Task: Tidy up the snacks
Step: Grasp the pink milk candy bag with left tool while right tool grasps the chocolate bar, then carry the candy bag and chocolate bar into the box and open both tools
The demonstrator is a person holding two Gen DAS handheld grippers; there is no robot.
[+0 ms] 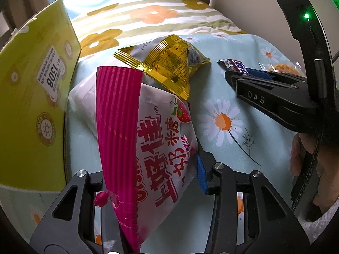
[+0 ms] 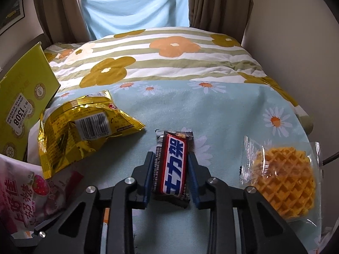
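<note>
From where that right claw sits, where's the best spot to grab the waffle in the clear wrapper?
Probably the waffle itself, across its round edge, coming straight down from above. It lies flat on the flowered cloth with bare cloth around it. The clear wrapper's loose edges look thin and slippery. The right gripper is shut on the chocolate bar, so that goes first.

— What are the tools made of?

— The left gripper is matte black, with angular arms pierced by triangular cut-outs, round silver screws at the joints and blue pads on its fingers. The right gripper is built the same.

— Any markings?

— Seen from the left wrist, the right one carries white letters "DAS", a green light on its curved black frame and a thin black cable. A fluffy white sleeve shows.
</note>
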